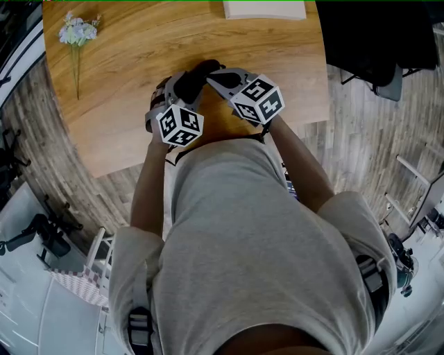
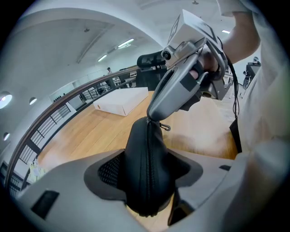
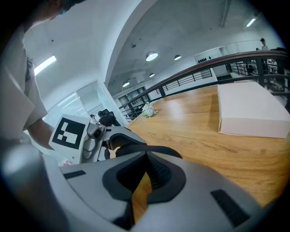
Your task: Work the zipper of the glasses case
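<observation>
A black zip-up glasses case [image 2: 147, 172] stands on end between the jaws of my left gripper [image 2: 147, 183], whose pads press on both of its sides. The zipper runs up the middle of the case and looks closed along its visible length. My right gripper [image 2: 151, 116] comes down on the case's top end with its tips shut together on the small metal zipper pull [image 2: 165, 127]. In the head view both grippers meet over the case [image 1: 196, 78] near the table's front edge. From the right gripper [image 3: 144, 156] view the case [image 3: 154, 150] shows just past the shut tips.
The wooden table [image 1: 139, 48] carries a white box [image 1: 263, 8] at its far edge and a small bunch of flowers [image 1: 78, 31] at the far left. My body stands close against the table's near edge.
</observation>
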`<action>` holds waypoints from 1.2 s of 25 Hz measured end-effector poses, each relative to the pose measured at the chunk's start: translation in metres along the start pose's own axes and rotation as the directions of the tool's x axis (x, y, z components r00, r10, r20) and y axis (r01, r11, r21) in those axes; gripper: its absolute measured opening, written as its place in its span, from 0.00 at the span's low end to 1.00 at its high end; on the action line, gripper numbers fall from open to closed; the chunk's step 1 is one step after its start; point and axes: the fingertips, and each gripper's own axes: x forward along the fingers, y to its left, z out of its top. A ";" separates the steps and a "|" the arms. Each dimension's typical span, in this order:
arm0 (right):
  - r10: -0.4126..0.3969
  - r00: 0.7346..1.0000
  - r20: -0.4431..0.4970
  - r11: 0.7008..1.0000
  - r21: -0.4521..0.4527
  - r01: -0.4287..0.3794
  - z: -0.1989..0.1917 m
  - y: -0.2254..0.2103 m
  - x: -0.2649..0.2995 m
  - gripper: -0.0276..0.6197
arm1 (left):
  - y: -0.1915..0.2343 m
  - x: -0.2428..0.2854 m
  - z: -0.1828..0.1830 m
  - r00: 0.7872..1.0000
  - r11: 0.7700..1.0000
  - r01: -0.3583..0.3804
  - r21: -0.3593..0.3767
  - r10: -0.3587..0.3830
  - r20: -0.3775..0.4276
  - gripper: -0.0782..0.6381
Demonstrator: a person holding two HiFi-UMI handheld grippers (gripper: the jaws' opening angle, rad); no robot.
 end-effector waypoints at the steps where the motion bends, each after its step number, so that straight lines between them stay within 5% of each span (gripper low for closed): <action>1: 0.006 1.000 0.008 1.000 0.014 -0.006 0.002 -0.001 -0.001 0.08 | 0.000 -0.002 0.002 1.000 1.000 0.000 0.000 0.000 0.017 0.49; 9: 0.003 1.000 0.020 1.000 0.022 -0.003 0.004 -0.012 -0.008 0.08 | 0.001 -0.018 0.022 0.992 0.998 -0.022 0.065 0.014 0.124 0.49; 15: -0.009 1.000 0.002 1.000 -0.001 0.009 0.006 -0.009 -0.005 0.08 | 0.008 -0.012 0.020 0.996 0.997 -0.076 0.022 0.074 0.054 0.49; 30: 0.039 0.998 0.039 0.999 -0.027 -0.038 0.021 0.013 -0.007 0.08 | 0.011 -0.004 0.033 0.996 0.998 -0.055 -0.015 0.056 0.065 0.49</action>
